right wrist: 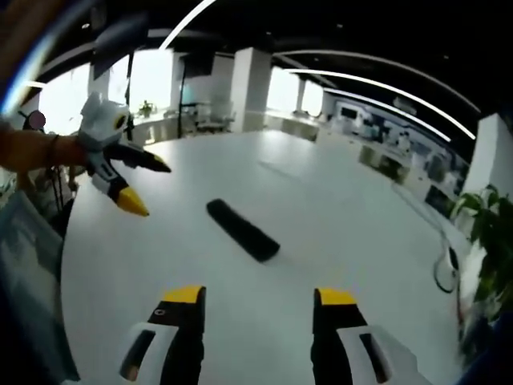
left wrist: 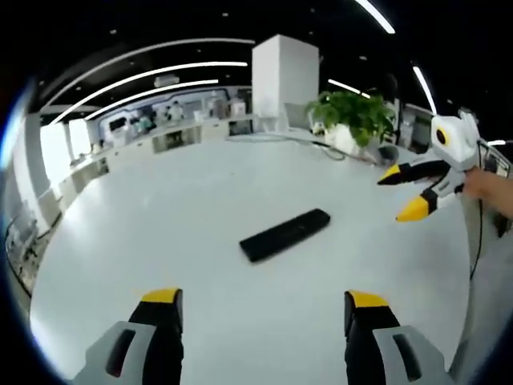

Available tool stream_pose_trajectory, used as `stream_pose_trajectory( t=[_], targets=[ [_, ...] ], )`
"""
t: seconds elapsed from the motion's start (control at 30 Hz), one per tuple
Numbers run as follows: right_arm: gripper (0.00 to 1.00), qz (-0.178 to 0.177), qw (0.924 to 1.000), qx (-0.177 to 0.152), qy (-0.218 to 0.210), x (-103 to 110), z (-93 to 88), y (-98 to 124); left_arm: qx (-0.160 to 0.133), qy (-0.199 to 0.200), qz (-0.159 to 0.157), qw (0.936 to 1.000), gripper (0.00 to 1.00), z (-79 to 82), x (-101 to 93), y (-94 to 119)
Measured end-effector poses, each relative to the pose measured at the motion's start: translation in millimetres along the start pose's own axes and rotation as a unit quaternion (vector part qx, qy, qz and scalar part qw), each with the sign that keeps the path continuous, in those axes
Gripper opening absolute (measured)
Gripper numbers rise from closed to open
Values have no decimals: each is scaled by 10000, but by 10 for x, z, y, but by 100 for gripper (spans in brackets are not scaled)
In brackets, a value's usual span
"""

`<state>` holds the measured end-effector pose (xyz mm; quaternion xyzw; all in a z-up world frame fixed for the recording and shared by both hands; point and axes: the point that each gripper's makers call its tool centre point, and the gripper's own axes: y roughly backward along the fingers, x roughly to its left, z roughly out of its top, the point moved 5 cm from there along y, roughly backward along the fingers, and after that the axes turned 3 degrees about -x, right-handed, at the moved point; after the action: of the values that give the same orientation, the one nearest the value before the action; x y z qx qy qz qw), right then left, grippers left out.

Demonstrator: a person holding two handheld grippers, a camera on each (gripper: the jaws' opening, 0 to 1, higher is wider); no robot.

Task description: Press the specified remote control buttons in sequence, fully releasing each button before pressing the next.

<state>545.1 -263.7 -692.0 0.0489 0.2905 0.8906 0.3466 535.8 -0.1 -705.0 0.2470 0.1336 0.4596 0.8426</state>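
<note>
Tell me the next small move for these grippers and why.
Probably bring one gripper down toward the remote control, likely the right gripper, since the remote lies just ahead of its open jaws. Both grippers hang above the white table, apart from the remote, and the left gripper is open too. No button can be made out from here.

No words, numbers or signs can be read anywhere. The black remote control (left wrist: 285, 235) lies on the white table (left wrist: 200, 200), but its buttons and any print on it are too small and blurry to make out.
</note>
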Motion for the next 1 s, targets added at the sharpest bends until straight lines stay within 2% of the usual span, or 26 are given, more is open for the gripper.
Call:
stream_pose_trajectory(
  t=[0.57, 1.0],
  targets=[
    [50, 159, 9997, 128, 160, -49, -59, -147, 228, -65, -54, 9997, 85, -92, 93, -148],
    [48, 262, 9990, 247, 254, -133, -123, -261, 256, -187, -146, 9994, 83, -71, 166, -245]
  ],
)
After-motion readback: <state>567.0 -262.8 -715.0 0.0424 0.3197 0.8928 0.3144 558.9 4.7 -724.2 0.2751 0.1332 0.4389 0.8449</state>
